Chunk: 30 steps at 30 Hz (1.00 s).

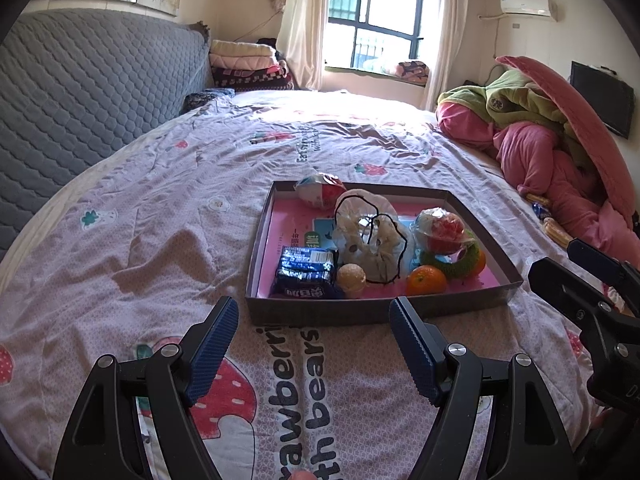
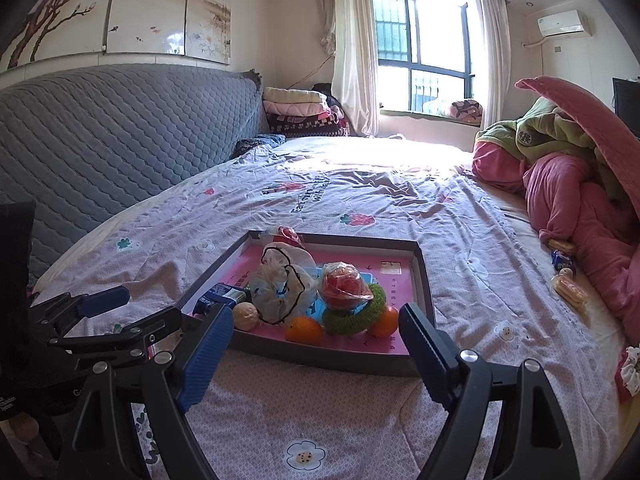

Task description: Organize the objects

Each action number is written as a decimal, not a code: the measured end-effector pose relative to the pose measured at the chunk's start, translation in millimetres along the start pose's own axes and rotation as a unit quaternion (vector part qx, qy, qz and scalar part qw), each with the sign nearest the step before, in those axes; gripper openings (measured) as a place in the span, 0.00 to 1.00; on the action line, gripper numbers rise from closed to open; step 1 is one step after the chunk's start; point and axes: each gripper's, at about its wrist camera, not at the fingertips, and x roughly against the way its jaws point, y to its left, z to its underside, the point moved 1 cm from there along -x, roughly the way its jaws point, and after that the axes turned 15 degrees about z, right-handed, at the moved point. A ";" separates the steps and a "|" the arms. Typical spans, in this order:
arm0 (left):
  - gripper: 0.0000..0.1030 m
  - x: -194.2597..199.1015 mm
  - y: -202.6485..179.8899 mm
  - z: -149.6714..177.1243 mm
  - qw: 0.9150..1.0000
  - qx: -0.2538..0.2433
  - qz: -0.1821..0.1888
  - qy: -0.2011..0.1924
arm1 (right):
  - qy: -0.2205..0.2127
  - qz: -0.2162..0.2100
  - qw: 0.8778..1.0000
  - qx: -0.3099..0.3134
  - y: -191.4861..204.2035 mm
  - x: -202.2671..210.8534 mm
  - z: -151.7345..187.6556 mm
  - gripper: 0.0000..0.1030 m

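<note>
A shallow grey box tray (image 1: 476,292) with a pink floor lies on the bed. It holds a blue snack pack (image 1: 306,270), a tan ball (image 1: 351,276), an orange (image 1: 426,280), a green ring (image 1: 466,258), a clear bag with white items and a black cord (image 1: 372,236), a bagged red item (image 1: 442,230) and a red-white packet (image 1: 320,191). The tray also shows in the right wrist view (image 2: 422,280). My left gripper (image 1: 314,312) is open and empty just before the tray. My right gripper (image 2: 316,320) is open and empty at the tray's near edge.
Wrapped snacks (image 2: 568,284) lie on the sheet at the right, next to a heap of pink and green bedding (image 2: 576,184). A grey quilted headboard (image 1: 80,92) runs along the left. Folded blankets (image 1: 248,64) are stacked at the far corner.
</note>
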 end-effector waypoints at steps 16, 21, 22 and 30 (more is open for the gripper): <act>0.77 -25.7 -1.9 38.8 0.999 -0.009 -0.018 0.041 | 0.017 0.015 1.000 -0.006 -8.8 -12.2 35.0 0.82; 0.77 -30.2 0.5 39.7 0.999 -0.007 -0.017 0.042 | 0.024 0.017 1.000 -0.006 -10.9 -18.1 41.6 0.82; 0.77 -30.4 1.0 39.6 0.999 -0.007 -0.020 0.040 | 0.024 0.017 1.000 -0.007 -10.9 -18.6 43.0 0.82; 0.77 -33.4 0.7 43.5 0.999 -0.008 -0.029 0.039 | 0.031 0.013 0.999 -0.018 -9.9 -22.6 55.1 0.82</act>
